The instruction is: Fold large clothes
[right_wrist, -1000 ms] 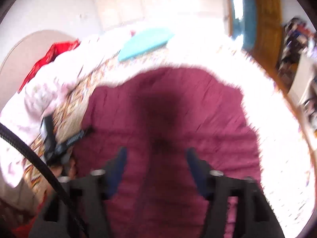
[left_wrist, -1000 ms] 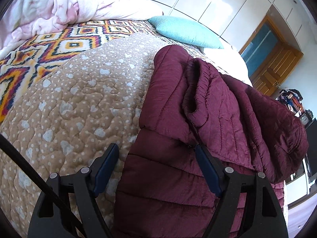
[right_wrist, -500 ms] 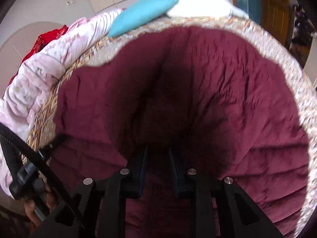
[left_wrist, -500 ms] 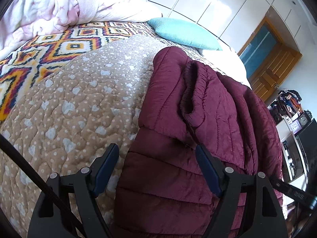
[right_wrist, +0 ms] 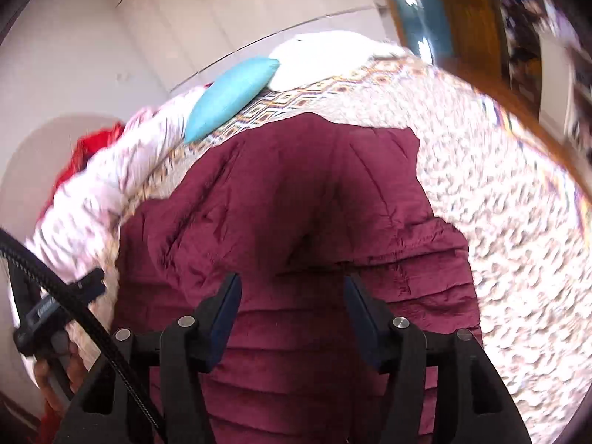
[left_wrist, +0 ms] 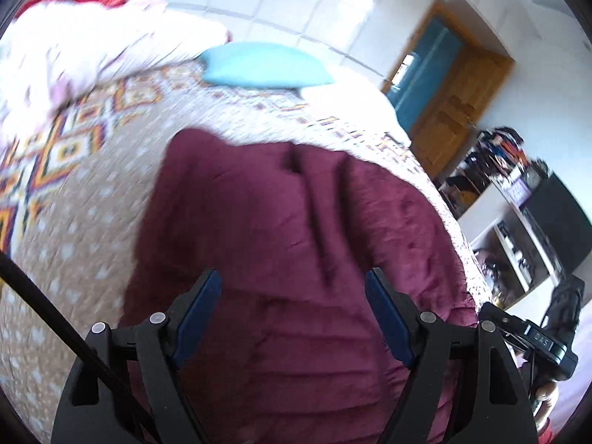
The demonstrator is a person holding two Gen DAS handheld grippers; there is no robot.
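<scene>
A maroon quilted puffer jacket (left_wrist: 281, 229) lies folded on the tan dotted quilt (left_wrist: 81, 244) of a bed. In the left wrist view my left gripper (left_wrist: 293, 285) hovers above the jacket's near part, jaws wide apart and nothing between the pads. In the right wrist view the same jacket (right_wrist: 303, 199) fills the middle, and my right gripper (right_wrist: 292, 288) hangs over it with its jaws opening and no cloth caught between them. The right gripper's body (left_wrist: 532, 336) shows at the lower right of the left wrist view. The left gripper's body (right_wrist: 55, 310), in a hand, shows at the lower left of the right wrist view.
A turquoise pillow (left_wrist: 262, 64) and a white pillow (right_wrist: 325, 55) lie at the bed's head, with a pink-white duvet (left_wrist: 85, 48) and red cloth (right_wrist: 88, 151) to the left. A wooden door (left_wrist: 455, 107) and cluttered shelves (left_wrist: 518, 222) stand on the right beyond the bed's edge.
The right gripper pinched the jacket half a second ago and has since let go and drawn back. The left gripper has risen and pulled away; the raised sleeve fold now lies flat.
</scene>
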